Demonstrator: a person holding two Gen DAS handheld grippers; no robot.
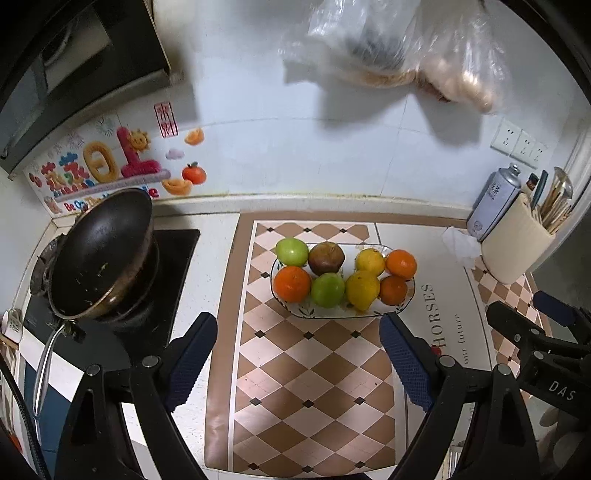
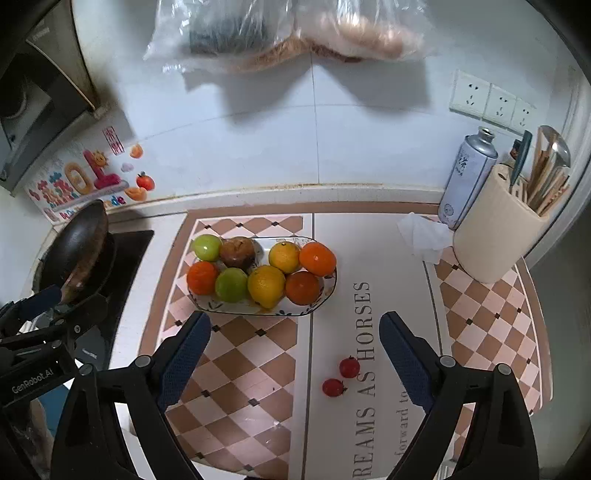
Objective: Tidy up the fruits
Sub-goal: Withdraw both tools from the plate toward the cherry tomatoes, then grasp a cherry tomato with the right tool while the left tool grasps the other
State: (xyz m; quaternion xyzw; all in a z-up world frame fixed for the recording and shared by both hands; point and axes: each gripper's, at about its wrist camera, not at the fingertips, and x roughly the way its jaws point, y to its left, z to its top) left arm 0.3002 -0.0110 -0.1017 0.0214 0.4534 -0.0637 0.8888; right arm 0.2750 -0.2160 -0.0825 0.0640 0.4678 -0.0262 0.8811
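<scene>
An oval white plate (image 1: 334,313) (image 2: 321,297) on the checkered mat holds two green apples (image 1: 291,252), three oranges (image 1: 292,283), two lemons (image 1: 362,288) and a brown fruit (image 1: 326,258). Two small red tomatoes (image 2: 349,367) lie on the mat in front of the plate, seen in the right wrist view between my fingers. My left gripper (image 1: 298,332) is open and empty, just short of the plate. My right gripper (image 2: 295,330) is open and empty, above the tomatoes, to the right of the left gripper.
A black wok (image 1: 101,254) sits on the stove at the left. A cream utensil holder (image 2: 498,225), a grey can (image 2: 467,177) and a crumpled tissue (image 2: 424,232) stand at the back right. Plastic bags (image 2: 288,33) hang on the wall above.
</scene>
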